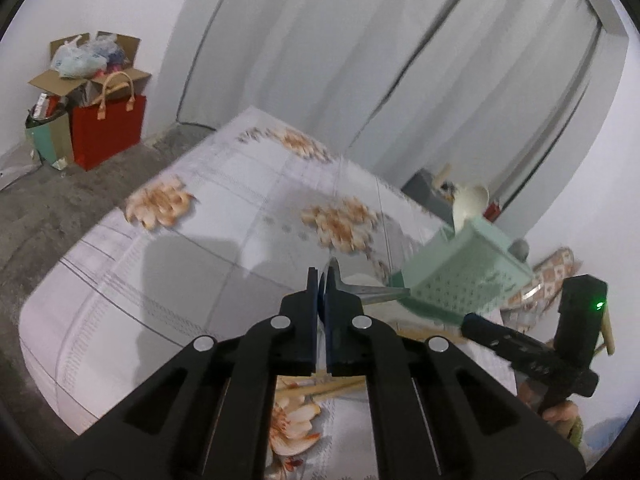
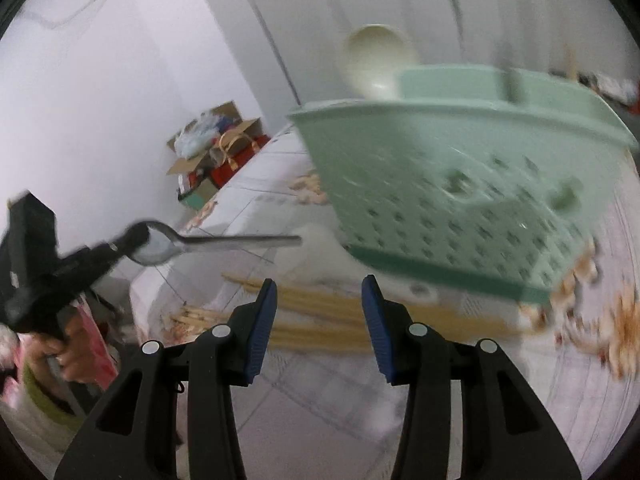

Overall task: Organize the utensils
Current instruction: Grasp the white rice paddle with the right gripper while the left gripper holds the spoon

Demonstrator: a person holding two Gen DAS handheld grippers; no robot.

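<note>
White curtains hang behind a floral-clothed surface point(image 2: 320, 400). The green basket point(image 2: 460, 208) already holds a pale ladle point(image 2: 376, 60). The left tool point(image 1: 322, 280) clamps a metal spoon point(image 2: 192, 242) (lifted), the right tool point(image 2: 319, 292) stands open and empty, and wooden chopsticks point(image 2: 320, 312) lie unsorted beside the basket.

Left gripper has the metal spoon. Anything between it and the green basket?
Nothing visible. The metal spoon, clamped by its bowl in the left gripper, points its handle at the green basket across open air; wooden chopsticks lie lower, on the tablecloth.
</note>
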